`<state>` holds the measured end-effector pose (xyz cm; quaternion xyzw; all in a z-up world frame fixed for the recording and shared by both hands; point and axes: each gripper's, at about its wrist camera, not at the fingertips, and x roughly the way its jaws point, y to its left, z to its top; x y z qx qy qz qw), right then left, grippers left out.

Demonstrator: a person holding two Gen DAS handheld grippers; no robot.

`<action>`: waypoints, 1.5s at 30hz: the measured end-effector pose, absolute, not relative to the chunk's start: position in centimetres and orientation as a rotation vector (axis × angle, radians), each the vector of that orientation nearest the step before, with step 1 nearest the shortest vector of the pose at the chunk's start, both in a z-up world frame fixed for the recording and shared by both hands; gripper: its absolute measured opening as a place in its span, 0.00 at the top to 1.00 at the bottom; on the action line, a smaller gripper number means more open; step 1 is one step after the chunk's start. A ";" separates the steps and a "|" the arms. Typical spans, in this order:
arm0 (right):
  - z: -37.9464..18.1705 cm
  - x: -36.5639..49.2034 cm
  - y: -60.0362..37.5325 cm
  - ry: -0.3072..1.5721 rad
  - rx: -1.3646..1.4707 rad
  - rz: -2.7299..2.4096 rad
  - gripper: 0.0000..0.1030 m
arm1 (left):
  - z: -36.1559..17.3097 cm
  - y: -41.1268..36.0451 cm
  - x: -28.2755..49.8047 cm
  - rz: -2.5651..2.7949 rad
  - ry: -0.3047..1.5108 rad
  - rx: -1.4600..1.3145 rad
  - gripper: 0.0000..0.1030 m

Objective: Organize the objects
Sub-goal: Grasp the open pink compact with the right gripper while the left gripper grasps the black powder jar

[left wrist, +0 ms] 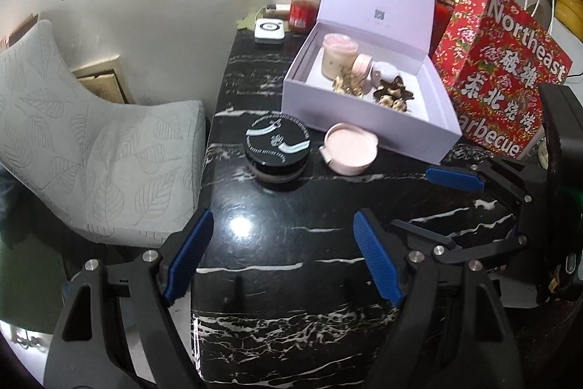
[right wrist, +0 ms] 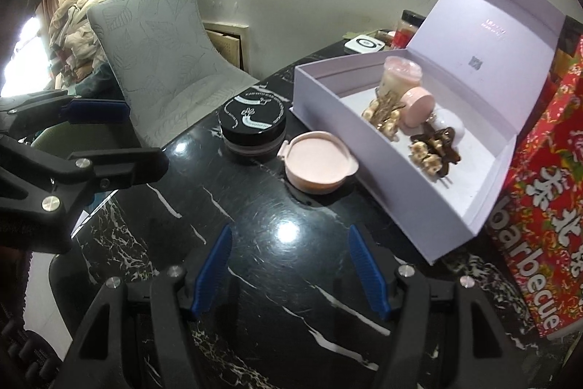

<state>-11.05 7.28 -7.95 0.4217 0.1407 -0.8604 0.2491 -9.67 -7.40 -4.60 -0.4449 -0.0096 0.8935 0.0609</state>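
Left gripper [left wrist: 282, 254] jaws apart, empty, right gripper [right wrist: 289, 268] likewise, above black marble table [right wrist: 255, 214].

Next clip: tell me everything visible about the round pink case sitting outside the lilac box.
The round pink case is a flat, shallow compact of smooth matte plastic, closed, with a small hinge tab on one side and a clasp nub opposite. It lies lid-up on the black marble tabletop, right in front of the open lilac box, close to its front wall, with the black jar beside it. Neither hand-held gripper touches it.
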 end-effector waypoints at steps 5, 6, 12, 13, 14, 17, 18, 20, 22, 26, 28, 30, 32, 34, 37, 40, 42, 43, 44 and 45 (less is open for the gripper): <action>-9.2 -11.7 6.8 0.379 1.174 -2.336 0.35 | -6.0 -8.0 -10.4 2.687 -0.045 -1.380 0.24; -9.4 -11.8 6.7 0.374 1.179 -2.336 0.35 | -6.3 -8.1 -10.6 2.682 -0.047 -1.387 0.24; -10.3 -13.2 6.8 0.343 1.199 -2.362 0.35 | -7.6 -8.5 -12.4 2.651 -0.049 -1.420 0.24; -10.3 -13.6 6.9 0.334 1.200 -2.371 0.35 | -7.8 -8.5 -12.6 2.648 -0.050 -1.423 0.24; -10.5 -13.9 7.0 0.327 1.202 -2.376 0.35 | -8.0 -8.6 -13.0 2.642 -0.054 -1.425 0.24; -10.7 -14.6 7.0 0.317 1.208 -2.390 0.35 | -8.5 -8.6 -13.8 2.629 -0.067 -1.427 0.24; -10.8 -14.8 7.0 0.314 1.209 -2.392 0.35 | -8.7 -8.6 -14.2 2.624 -0.069 -1.427 0.24; -11.1 -15.3 7.0 0.305 1.209 -2.393 0.35 | -9.1 -8.6 -14.9 2.614 -0.073 -1.431 0.24; -11.2 -15.6 7.0 0.300 1.200 -2.391 0.35 | -9.4 -8.5 -15.4 2.599 -0.070 -1.424 0.24; -11.3 -16.4 6.7 0.293 1.175 -2.394 0.35 | -9.7 -8.4 -16.4 2.586 -0.045 -1.405 0.24; -11.3 -16.8 6.5 0.308 1.172 -2.402 0.35 | -9.9 -8.5 -17.0 2.584 -0.042 -1.408 0.24; -11.4 -17.2 6.4 0.310 1.175 -2.405 0.35 | -10.2 -8.5 -17.5 2.579 -0.026 -1.414 0.24; -11.5 -17.7 6.4 0.304 1.179 -2.408 0.35 | -10.5 -8.3 -18.1 2.562 -0.011 -1.426 0.24; -11.6 -18.0 6.4 0.301 1.184 -2.407 0.35 | -10.7 -8.1 -18.4 2.550 -0.002 -1.421 0.24; -11.8 -18.5 6.3 0.288 1.189 -2.395 0.35 | -10.8 -7.8 -18.9 2.540 0.009 -1.409 0.24; -11.9 -18.8 5.9 0.297 1.180 -2.375 0.35 | -11.0 -7.6 -19.4 2.524 0.007 -1.403 0.24; -11.9 -18.9 5.6 0.315 1.175 -2.369 0.35 | -11.2 -7.5 -19.8 2.522 0.016 -1.411 0.24; -11.9 -18.9 5.4 0.323 1.174 -2.369 0.35 | -11.3 -7.5 -20.0 2.522 0.021 -1.416 0.24; -11.9 -19.0 5.4 0.322 1.175 -2.373 0.36 | -11.3 -7.6 -20.1 2.520 0.013 -1.416 0.24; -11.9 -19.0 5.5 0.320 1.174 -2.374 0.41 | -11.3 -7.7 -20.2 2.529 0.017 -1.413 0.24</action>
